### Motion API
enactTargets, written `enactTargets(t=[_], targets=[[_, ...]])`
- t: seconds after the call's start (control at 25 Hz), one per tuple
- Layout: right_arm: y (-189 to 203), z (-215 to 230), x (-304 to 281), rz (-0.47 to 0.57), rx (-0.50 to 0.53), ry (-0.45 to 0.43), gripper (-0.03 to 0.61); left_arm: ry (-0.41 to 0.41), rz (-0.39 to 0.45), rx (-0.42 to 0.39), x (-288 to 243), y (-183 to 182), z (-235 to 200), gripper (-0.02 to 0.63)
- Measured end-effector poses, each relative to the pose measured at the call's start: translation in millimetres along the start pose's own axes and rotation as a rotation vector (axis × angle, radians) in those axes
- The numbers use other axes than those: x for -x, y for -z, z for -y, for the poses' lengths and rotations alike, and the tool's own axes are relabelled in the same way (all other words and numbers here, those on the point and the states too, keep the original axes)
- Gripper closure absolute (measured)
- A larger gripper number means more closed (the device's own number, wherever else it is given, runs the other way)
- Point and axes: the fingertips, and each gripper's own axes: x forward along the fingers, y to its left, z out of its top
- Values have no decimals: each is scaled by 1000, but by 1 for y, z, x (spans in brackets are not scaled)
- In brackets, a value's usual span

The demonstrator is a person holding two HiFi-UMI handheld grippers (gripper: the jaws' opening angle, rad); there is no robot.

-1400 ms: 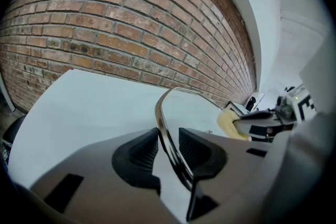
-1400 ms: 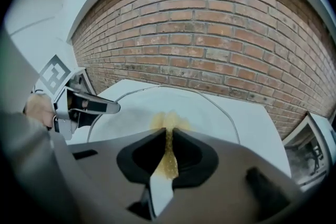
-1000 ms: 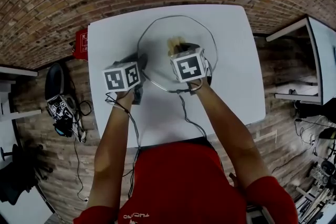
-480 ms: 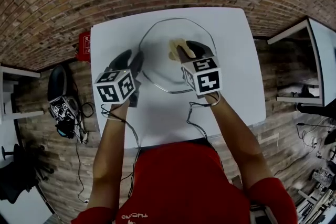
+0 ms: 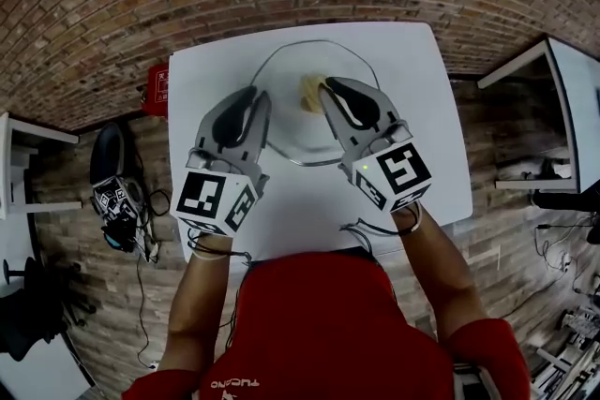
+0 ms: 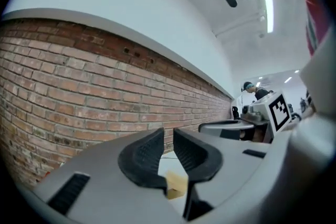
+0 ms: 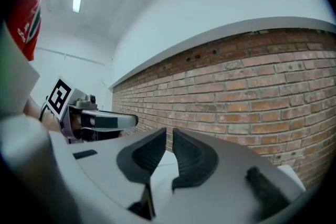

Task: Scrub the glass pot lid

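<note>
The glass pot lid (image 5: pixel 289 125) lies flat on the white table (image 5: pixel 422 117), its metal rim showing. A tan sponge (image 5: pixel 310 92) rests on the lid near its middle; in the left gripper view the sponge (image 6: pixel 177 184) shows below the jaws. My left gripper (image 5: pixel 257 98) hovers over the lid's left rim, tilted up toward the brick wall. Its jaws (image 6: pixel 168 136) are closing, a narrow gap still between them and nothing in it. My right gripper (image 5: pixel 327 88) hangs just right of the sponge, its jaws (image 7: pixel 169 136) almost together and empty.
A brick wall rises beyond the table's far edge. A red box (image 5: pixel 157 87) sits left of the table, with a dark chair and cables (image 5: pixel 112 192) on the floor. Another white table (image 5: pixel 574 98) stands at the right.
Both grippers have drawn back toward the person and tipped upward, their marker cubes now lower in view. The sponge stays on the lid, now apart from the right gripper.
</note>
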Motion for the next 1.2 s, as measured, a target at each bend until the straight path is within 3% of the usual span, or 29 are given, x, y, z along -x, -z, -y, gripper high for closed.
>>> enactTargets(t=[0.36, 1.2], targets=[[-26, -42, 25, 80, 66, -66, 543, 58, 72, -49, 14, -24, 44, 592], [-20, -55, 41, 82, 67, -81, 549, 66, 38, -48, 23, -11, 66, 597]])
